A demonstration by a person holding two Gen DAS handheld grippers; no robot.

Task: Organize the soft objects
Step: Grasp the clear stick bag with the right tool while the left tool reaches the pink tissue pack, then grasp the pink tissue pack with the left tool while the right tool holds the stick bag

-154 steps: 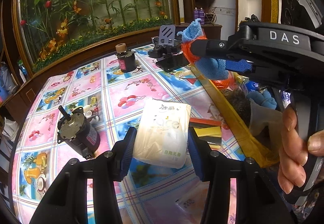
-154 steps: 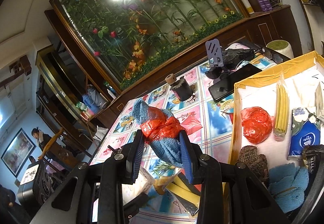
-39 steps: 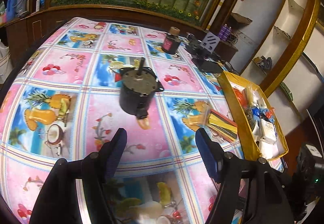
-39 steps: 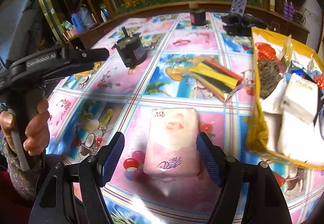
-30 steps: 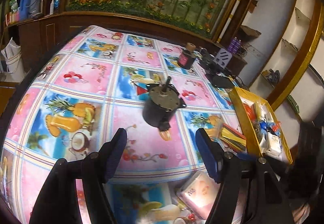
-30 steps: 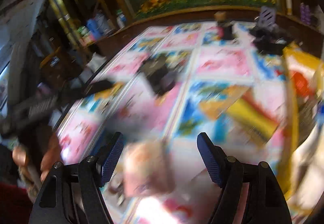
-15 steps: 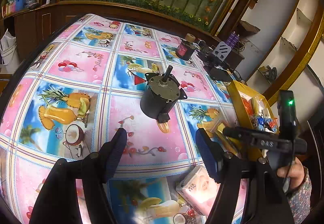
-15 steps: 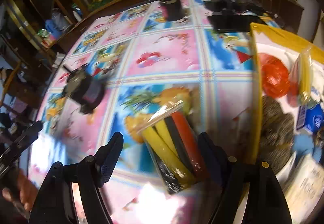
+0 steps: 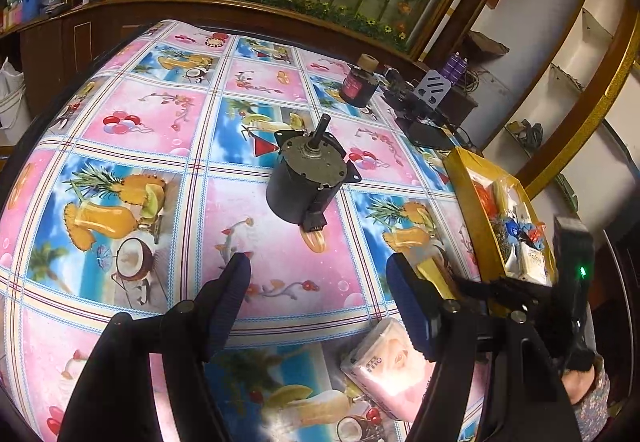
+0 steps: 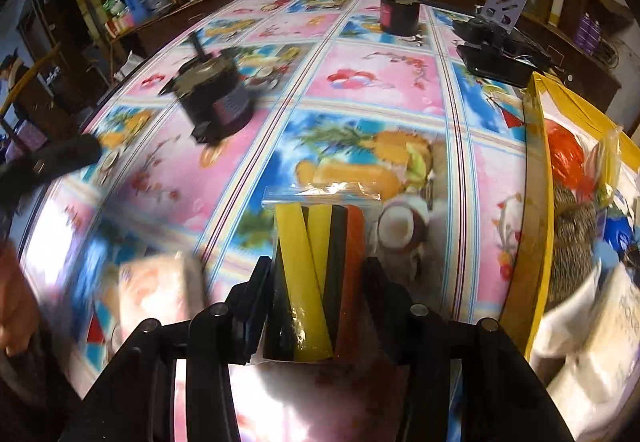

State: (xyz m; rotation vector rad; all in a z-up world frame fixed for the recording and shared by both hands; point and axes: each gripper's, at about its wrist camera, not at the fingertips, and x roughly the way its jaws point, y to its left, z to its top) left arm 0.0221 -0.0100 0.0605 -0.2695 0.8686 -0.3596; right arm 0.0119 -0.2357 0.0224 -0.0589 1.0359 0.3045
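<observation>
Since half a second ago, the right hand-held gripper [image 10: 318,284] has dropped onto the clear bag of colored strips [image 10: 320,242], low in the middle of its view. Its jaws have just been closing and now squeeze the bag. The left hand-held gripper [image 9: 318,278] hangs open and empty over the table [image 9: 140,114]. This looks like the picking-up step. Next, lift the bag over the rim of the yellow box [image 10: 534,178] on the right, without letting it slip.
</observation>
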